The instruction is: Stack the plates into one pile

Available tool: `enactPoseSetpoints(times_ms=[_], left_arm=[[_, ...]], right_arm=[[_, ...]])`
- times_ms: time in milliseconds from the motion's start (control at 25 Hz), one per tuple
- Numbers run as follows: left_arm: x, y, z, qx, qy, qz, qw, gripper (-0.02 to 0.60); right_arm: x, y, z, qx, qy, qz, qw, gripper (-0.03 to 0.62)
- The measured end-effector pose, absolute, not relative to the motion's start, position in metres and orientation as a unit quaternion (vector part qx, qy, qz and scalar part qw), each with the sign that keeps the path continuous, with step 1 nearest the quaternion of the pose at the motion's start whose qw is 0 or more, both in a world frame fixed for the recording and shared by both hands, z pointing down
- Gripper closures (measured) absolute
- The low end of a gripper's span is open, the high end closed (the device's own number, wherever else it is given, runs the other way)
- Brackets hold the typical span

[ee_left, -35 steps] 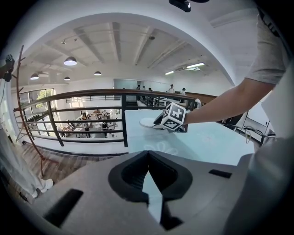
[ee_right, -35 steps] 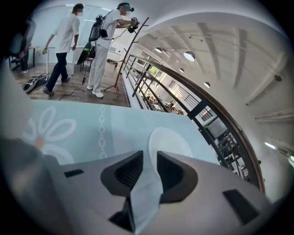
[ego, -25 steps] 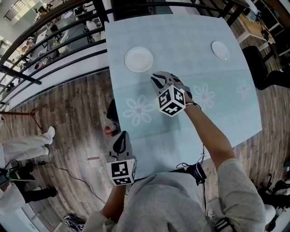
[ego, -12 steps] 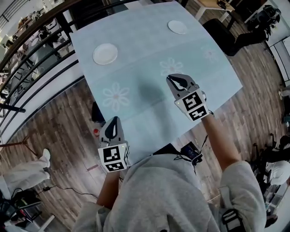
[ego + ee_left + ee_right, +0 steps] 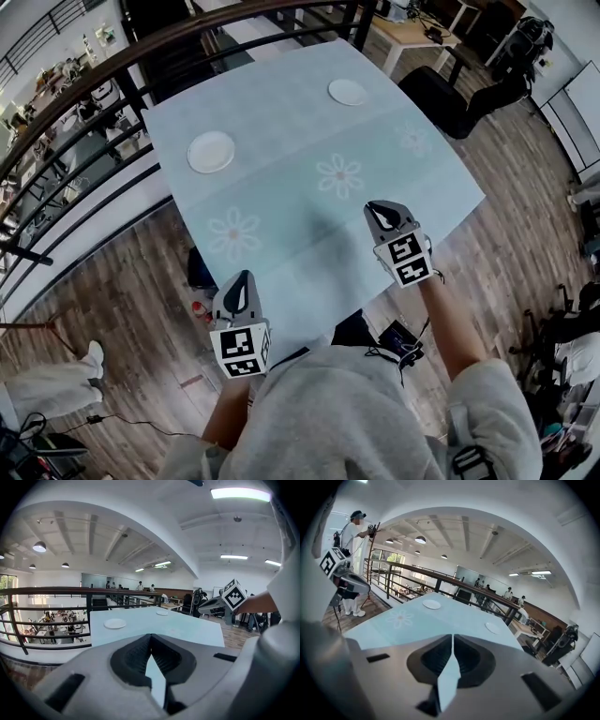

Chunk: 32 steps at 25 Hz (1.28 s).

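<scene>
Plates sit unstacked, well apart on the desk (image 5: 281, 141): the left plate (image 5: 211, 152) by its left edge, the far plate (image 5: 348, 92) by its far edge. My left gripper (image 5: 238, 284) and right gripper (image 5: 380, 212) hang at the desk's near edge, jaws pressed together, empty. Reaching in like that, I'd likely shove a plate off the desk. A second ago my right gripper was near the left plate; it has drawn back.

tablecloth (image 5: 281, 141): matt, smooth | plates (image 5: 211, 152) (image 5: 348, 91): wht, glossy | floor (image 5: 112, 281): wd planks | railing (image 5: 47, 591): dk metal
</scene>
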<state>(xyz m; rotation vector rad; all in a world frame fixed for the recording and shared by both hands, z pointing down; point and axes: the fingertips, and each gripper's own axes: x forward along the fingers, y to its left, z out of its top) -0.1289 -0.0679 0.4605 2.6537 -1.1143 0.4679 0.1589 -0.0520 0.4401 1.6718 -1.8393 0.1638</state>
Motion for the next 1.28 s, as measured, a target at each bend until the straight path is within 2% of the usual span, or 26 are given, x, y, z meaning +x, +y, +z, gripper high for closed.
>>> enactPoseSetpoints(times_ms=[360,880,1280], left_arm=[[-0.09,-0.065,0.463,0.891,-0.413,0.163,0.097,0.565],[0.023,-0.078,0.458,0.848,-0.475,0.209,0.111,0.565],[0.067,-0.075,0.453,0.81,-0.532,0.221,0.112,0.565]], right_arm=[[0.23,-0.074,0.445,0.63,-0.696,0.029,0.344,0.56],[0.384,-0.15,0.453,0.594,-0.724,-0.007,0.351,0.56],[0.444,-0.238,0.487,0.543,-0.746,-0.054,0.381,0.555]])
